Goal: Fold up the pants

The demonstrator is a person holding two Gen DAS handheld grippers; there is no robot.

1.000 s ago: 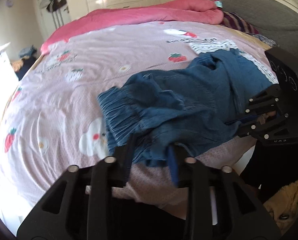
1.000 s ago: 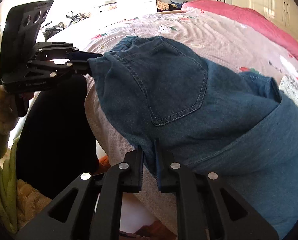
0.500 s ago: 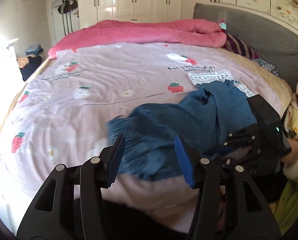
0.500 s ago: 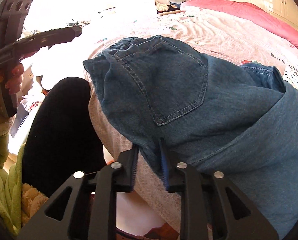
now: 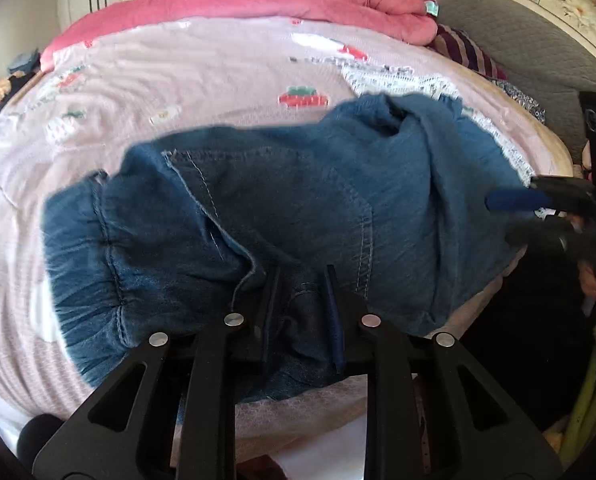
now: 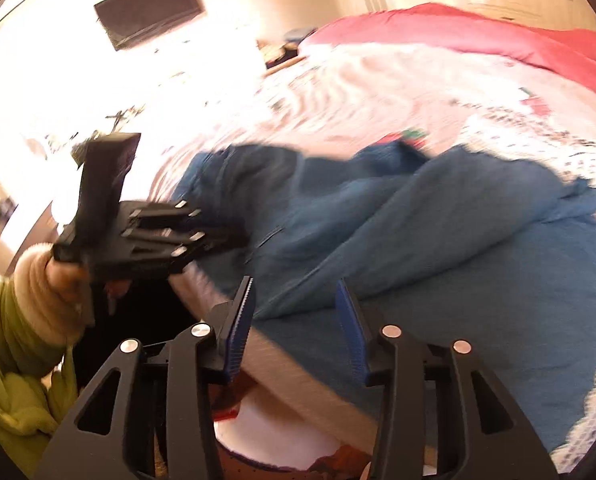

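Lower centre: left gripper [image 5: 300, 308], jaws just closing, clamped on the pants [image 5: 298, 200]; right gripper [image 6: 294, 320], just opening, stands apart, empty. Regrasp should take one hem edge squarely.

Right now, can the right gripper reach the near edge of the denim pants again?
Probably yes. The right gripper is open, its jaws just widened and hold nothing, and the denim pants lie directly ahead with nothing between.
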